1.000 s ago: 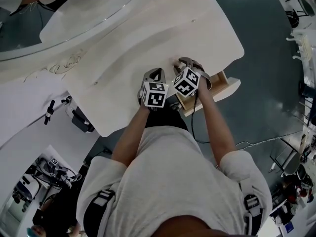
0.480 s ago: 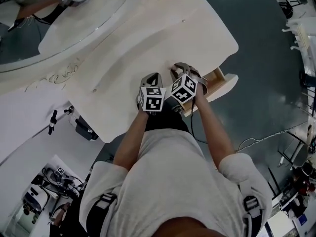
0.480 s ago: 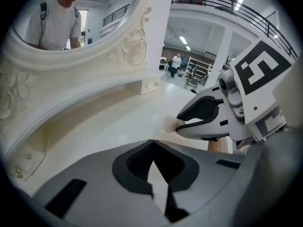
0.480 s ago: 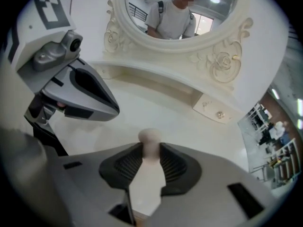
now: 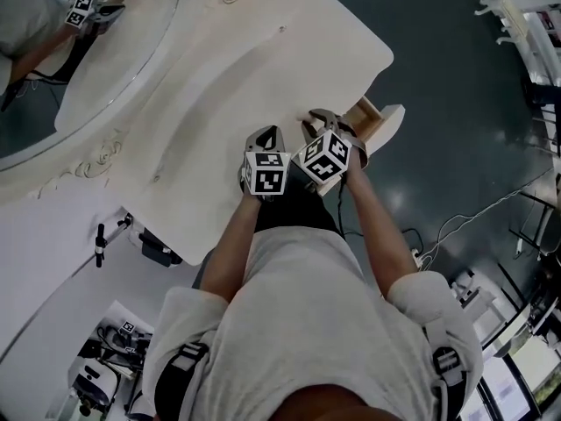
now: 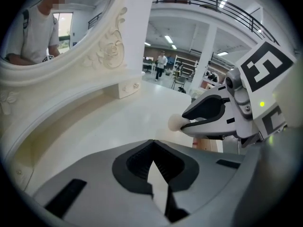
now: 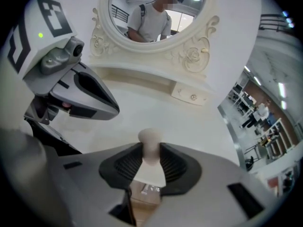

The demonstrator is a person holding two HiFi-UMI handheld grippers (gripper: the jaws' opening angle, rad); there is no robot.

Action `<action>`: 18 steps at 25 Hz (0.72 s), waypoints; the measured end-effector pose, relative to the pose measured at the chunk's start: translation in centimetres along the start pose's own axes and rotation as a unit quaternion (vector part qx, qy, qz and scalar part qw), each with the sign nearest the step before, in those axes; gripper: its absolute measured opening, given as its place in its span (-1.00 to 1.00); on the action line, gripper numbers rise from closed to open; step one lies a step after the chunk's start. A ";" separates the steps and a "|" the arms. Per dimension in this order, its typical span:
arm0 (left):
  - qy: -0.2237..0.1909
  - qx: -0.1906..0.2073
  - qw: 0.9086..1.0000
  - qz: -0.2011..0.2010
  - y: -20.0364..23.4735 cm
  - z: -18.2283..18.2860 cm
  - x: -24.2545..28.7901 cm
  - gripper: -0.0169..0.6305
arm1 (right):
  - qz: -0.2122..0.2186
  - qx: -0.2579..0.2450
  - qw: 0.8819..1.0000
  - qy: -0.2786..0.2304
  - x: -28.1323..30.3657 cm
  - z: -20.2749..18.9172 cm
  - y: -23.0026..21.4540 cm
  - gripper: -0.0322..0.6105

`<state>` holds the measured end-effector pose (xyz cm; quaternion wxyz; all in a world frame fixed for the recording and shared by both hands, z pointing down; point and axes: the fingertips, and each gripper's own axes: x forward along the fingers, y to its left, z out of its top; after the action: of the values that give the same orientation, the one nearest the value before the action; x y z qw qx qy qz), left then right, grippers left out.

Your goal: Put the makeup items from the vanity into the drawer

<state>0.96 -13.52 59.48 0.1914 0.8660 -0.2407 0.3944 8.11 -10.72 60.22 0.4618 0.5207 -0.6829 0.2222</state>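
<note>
White vanity desk [image 5: 263, 68] shows no makeup on top. Your left claw [image 6: 152, 150], pressed together and empty, waits just left of the drawer knob [image 7: 149, 137]. Your right claw [image 7: 150, 157] has just closed, pinching that knob, likely to move the part-open drawer [image 5: 386, 121].

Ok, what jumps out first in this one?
The right gripper at the front edge of the white vanity, its jaws having just been closing on the knob of the open drawer. Close beside it, the left gripper is shut with nothing in it. Behind, the carved oval mirror reflects the person.
</note>
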 end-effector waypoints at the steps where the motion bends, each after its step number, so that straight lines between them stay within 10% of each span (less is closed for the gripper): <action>1: 0.001 0.006 1.000 -0.006 -0.6 0.1 0.2 -0.93 | -0.005 0.008 1.000 0.002 -0.4 -0.6 -0.3 -0.52; 18: 0.011 0.092 0.991 -0.097 -10.8 0.1 2.2 -0.93 | -0.070 0.126 0.989 0.036 -5.6 -10.8 -2.7 -0.51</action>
<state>8.44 -5.37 59.56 0.1504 0.8949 -0.1161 0.4038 15.12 -0.39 59.99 0.4308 0.6129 -0.5944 0.2922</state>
